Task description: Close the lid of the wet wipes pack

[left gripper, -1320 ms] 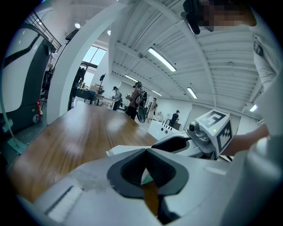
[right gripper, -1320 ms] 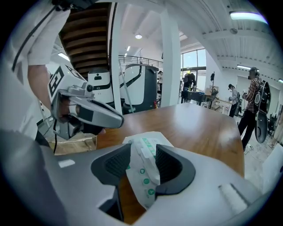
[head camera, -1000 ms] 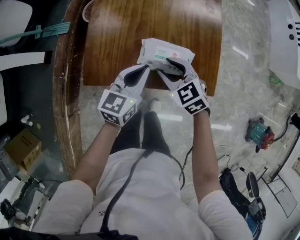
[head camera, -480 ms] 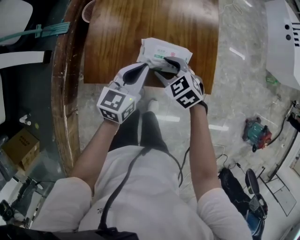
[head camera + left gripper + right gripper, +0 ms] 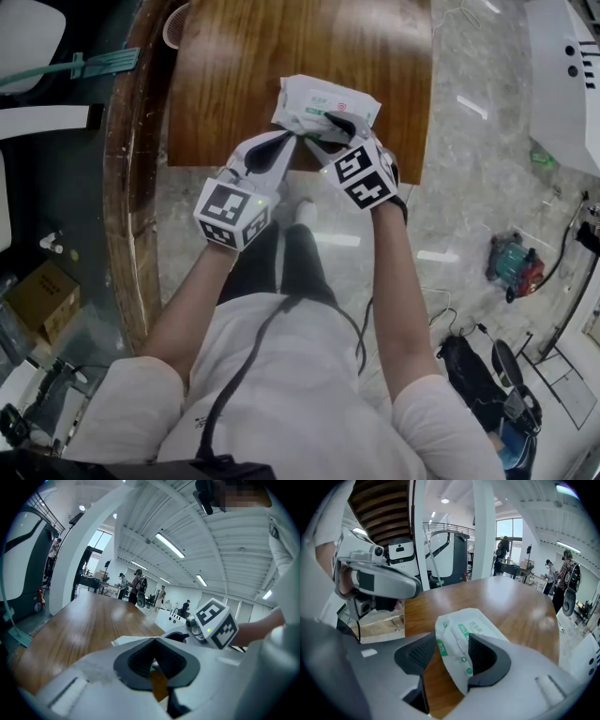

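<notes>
Pack (image 5: 323, 101) sits at the table's (image 5: 244, 75) near edge. Left gripper (image 5: 298, 137) is pinched tight on its corner; right gripper (image 5: 452, 656) straddles its end, 2 jaws apart.

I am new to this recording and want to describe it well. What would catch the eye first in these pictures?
The white wet wipes pack sits at the near edge of the brown wooden table, and the right gripper has its jaws apart around one end of it. The left gripper points at the pack's near edge with its jaws together.
</notes>
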Available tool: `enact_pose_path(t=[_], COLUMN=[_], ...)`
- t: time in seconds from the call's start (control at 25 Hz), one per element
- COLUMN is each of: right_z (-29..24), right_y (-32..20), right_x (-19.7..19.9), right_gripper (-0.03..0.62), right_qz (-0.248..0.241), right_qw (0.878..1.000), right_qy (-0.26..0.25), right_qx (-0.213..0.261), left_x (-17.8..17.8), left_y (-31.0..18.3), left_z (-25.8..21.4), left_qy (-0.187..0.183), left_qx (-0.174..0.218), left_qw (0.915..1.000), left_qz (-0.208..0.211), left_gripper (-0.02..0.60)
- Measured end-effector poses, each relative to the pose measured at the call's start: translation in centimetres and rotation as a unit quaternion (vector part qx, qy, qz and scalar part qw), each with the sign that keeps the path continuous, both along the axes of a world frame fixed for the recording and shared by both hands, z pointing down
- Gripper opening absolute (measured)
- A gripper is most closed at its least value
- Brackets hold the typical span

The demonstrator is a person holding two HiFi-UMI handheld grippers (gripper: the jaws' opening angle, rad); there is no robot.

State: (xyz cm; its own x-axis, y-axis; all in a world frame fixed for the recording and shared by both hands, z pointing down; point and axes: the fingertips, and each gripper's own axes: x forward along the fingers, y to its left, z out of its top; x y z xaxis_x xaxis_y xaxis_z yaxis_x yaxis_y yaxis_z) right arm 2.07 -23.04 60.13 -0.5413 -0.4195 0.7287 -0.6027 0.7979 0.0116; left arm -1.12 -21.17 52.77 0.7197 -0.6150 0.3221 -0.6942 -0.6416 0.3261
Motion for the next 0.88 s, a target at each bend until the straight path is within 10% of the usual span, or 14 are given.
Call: enact_pose_path(t=[0.24, 0.56, 0.88], right_z=[-1.3, -5.1, -11.3], right_y=[0.2, 1.9, 4.3], right_x=[0.2, 2.4, 3.3], right_gripper=[0.201, 0.015, 0.009], right_qz=[0.035, 0.104, 0.148], right_qw=[0.997, 0.986, 0.972], right_qy=[-0.068, -0.125, -0.168], right_qx=[0.012, 0.043, 0.071], left_x=[-0.1, 0.5, 0.4], left_y=[0.6, 2.1, 3.3], left_z=[-0.7, -3.9, -8.9], left_qy=[-0.002, -0.004, 0.006], left_qx=[0.008, 0.028, 0.055], left_qw=[1.0, 0.9996, 0.9984], left_qz=[0.0, 0.007, 0.014], left_gripper=[0.005, 0.005, 0.004])
